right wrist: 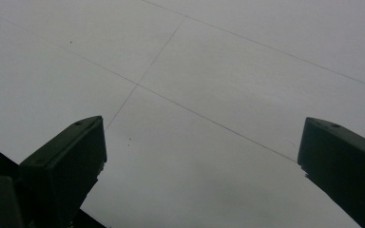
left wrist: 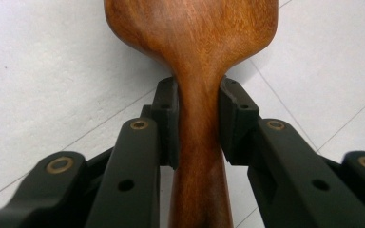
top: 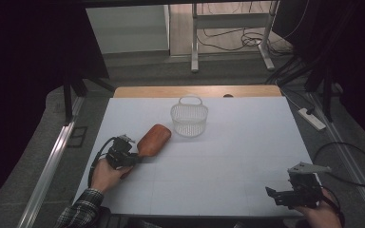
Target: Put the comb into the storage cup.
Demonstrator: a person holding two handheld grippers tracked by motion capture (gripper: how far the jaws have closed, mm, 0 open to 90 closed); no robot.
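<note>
A brown wooden paddle-shaped board (top: 154, 139) lies on the white table (top: 228, 161), left of centre. My left gripper (top: 132, 156) is shut on its narrow handle (left wrist: 197, 142); both black pads press the handle's sides, and the wide blade (left wrist: 190, 28) spreads out beyond them. A white mesh basket (top: 189, 118) with a loop handle stands upright just right of the blade's far end. My right gripper (top: 278, 194) rests near the table's front right corner, its jaws wide open (right wrist: 202, 147) over bare table.
A wooden strip (top: 197, 91) edges the table's far side. Metal desk legs and cables (top: 228, 42) stand on the floor behind it. A power strip (top: 312, 118) lies on the floor at the right, and a rail (top: 52, 161) runs along the left.
</note>
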